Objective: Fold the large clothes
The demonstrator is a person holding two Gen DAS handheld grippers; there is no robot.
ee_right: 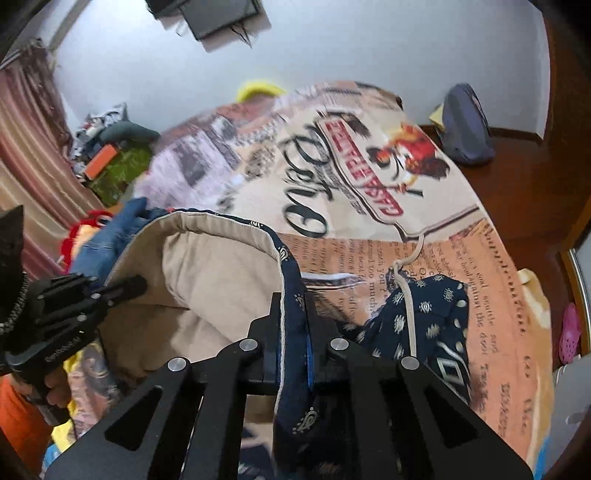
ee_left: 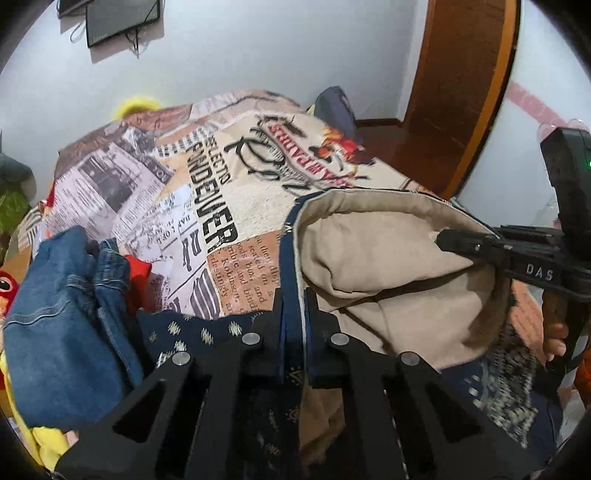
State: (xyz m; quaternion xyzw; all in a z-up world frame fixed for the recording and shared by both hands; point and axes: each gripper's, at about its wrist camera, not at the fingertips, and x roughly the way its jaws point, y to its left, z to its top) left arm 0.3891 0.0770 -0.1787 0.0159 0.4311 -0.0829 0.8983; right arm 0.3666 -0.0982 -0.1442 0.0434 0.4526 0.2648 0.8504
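1. Navy patterned cloth with a beige lining, the garment (ee_left: 388, 258), is pinched at its hem by both tongs. In the left wrist view the left tongs (ee_left: 295, 306) are closed on the navy edge at lower centre, nothing else between the fingers.
2. In the right wrist view the right tongs (ee_right: 291, 314) are likewise closed on the same navy hem at lower centre, the band running up between the fingers.
3. The garment hangs between the two tongs, its beige lining facing the cameras. In the left view it fills the centre right, with the right tongs gripping its edge at the right of the frame; in the right view it fills the centre left, with the left tongs at the left edge.
4. A hand (ee_left: 554, 332) shows under the right tongs at the right of the left view.
5. More of the navy cloth and a pale drawstring (ee_right: 408, 295) lie lower right in the right view, on the blanket (ee_right: 369, 177).
6. The newspaper-print blanket covers the bed behind the garment in both views.
7. Jeans (ee_left: 66, 314) lie crumpled at the left of the left view, just beside the left tongs, with red and yellow cloth near them.
8. A blue bag (ee_right: 465, 125) sits on the floor at upper right in the right view.
9. A dark screen (ee_left: 122, 18) hangs on the wall at upper left.
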